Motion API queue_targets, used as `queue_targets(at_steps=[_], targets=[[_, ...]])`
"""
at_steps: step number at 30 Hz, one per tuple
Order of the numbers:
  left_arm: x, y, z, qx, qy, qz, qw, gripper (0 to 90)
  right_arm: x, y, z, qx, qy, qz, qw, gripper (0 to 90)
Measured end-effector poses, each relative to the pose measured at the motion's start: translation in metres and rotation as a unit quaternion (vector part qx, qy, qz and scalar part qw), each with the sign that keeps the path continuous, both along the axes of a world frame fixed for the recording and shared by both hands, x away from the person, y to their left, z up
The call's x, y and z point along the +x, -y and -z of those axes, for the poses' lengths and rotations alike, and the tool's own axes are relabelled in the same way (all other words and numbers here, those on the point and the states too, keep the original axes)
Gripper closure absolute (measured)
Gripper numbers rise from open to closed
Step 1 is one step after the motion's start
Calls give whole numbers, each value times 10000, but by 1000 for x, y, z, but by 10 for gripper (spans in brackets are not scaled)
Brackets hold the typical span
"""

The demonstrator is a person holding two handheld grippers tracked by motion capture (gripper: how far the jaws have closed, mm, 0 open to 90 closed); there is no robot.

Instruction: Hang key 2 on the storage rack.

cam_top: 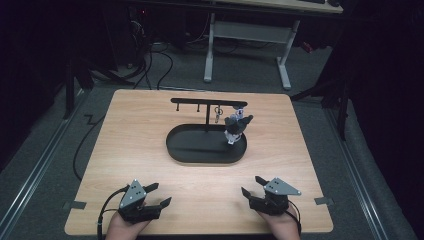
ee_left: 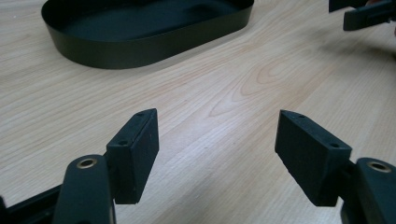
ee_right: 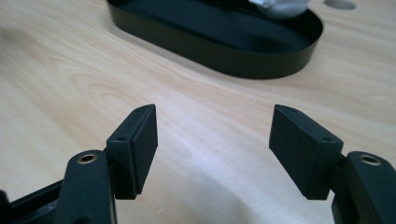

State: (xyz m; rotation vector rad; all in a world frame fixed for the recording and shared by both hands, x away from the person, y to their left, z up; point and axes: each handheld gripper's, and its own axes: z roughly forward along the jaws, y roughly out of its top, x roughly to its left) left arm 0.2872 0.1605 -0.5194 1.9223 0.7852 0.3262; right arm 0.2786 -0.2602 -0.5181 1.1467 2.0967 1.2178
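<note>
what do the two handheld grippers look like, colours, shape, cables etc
Both the left gripper and the right gripper are black, each with two blocky, wedge-shaped jaws. The jaw arms carry brass-coloured rivets, and the pads have small screw holes. A grey three-cornered plate with dark dots sits on top of each. A black cable trails from each toward the near table edge. The hands are bare, with no sleeves in view.
</note>
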Motion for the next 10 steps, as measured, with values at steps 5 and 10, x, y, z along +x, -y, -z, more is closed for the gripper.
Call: queue_targets(at_steps=[5, 10], targets=[[2, 3, 2, 7, -34, -60, 10000, 310, -3, -9, 5, -192, 42, -284, 9994, 316], [0, 6, 2, 79, -11, -55, 10000, 309, -3, -8, 3, -143, 124, -316, 9993, 307]])
